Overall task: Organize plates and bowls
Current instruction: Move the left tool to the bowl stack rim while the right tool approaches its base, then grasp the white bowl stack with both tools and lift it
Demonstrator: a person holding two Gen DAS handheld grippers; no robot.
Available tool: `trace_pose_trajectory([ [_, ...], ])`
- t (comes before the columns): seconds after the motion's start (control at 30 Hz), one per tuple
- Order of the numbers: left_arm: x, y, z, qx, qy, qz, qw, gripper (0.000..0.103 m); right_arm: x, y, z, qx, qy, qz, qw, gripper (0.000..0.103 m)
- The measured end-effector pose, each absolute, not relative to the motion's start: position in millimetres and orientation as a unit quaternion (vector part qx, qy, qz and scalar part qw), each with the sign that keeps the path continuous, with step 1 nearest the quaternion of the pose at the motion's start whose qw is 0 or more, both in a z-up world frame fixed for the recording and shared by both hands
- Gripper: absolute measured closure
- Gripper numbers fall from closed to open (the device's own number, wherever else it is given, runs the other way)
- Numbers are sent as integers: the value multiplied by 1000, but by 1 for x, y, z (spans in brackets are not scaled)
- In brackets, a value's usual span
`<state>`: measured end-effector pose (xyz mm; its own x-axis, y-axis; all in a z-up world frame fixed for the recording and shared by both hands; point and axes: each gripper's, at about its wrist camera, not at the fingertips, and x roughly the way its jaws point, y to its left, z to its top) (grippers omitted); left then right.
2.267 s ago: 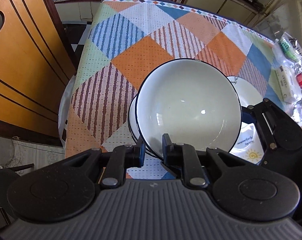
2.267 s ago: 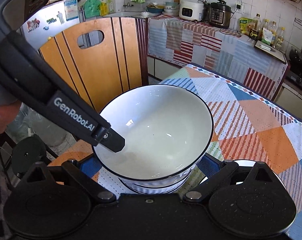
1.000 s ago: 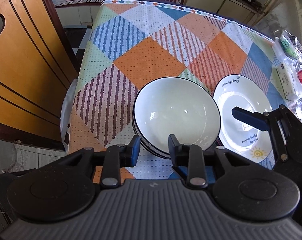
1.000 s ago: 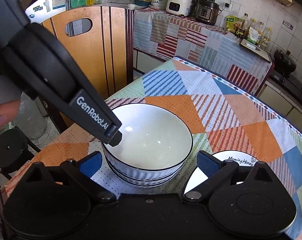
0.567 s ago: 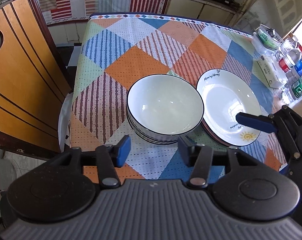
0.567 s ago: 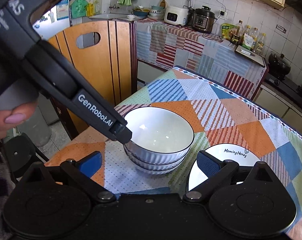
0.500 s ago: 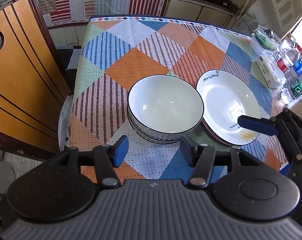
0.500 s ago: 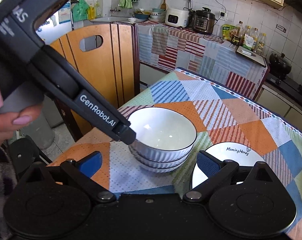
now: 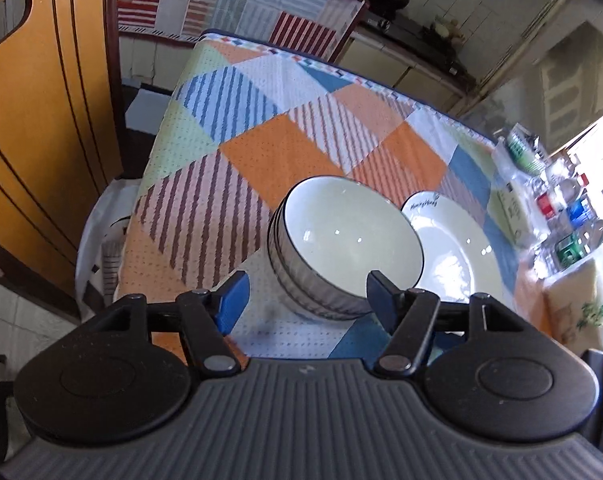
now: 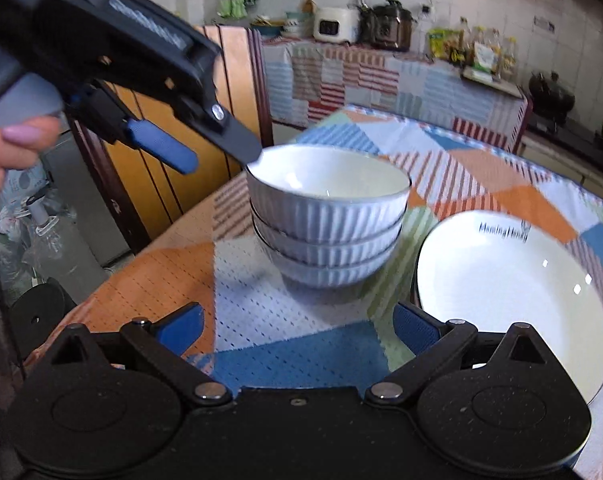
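Both tools backed off bowl stack [image 10: 327, 220]; left tool [image 9: 305, 298] released, right tool [image 10: 297, 330] released, both empty.

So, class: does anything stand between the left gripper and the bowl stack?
Nothing visible does. The left gripper is open, and only bare tablecloth lies between it and the bowl stack.

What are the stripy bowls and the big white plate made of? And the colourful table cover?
The bowls and plate look like glazed ceramic: glossy, with bright light spots, ribbed bowl sides. The table cover seems a woven or plastic mesh, judging by its dotted texture.
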<state>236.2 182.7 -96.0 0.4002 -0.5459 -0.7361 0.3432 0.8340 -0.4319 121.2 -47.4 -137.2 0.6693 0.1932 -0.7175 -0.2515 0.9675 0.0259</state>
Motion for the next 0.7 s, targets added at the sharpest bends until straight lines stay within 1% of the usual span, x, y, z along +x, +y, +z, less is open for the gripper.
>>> trace_pose_trajectory([
  [0.23,246,172,-114,-102,458,-262,844,39,134,-47,-162,30,406,119,906,2],
  [0.3,250,170,-122,-95,453,-253,849,39,138,-42,-169,22,400,108,910,3],
  [0.37,253,168,-131,-93,452,-247,852,39,141,-36,-174,2,387,92,917,6],
  [0.47,258,166,-143,-106,458,-256,844,39,144,-29,-180,-26,372,67,925,6],
  [0.6,260,161,-152,-116,463,-269,836,39,147,-24,-183,-25,356,37,934,6],
  [0.7,263,161,-161,-132,476,-275,825,42,155,-22,-183,-37,353,30,935,6],
])
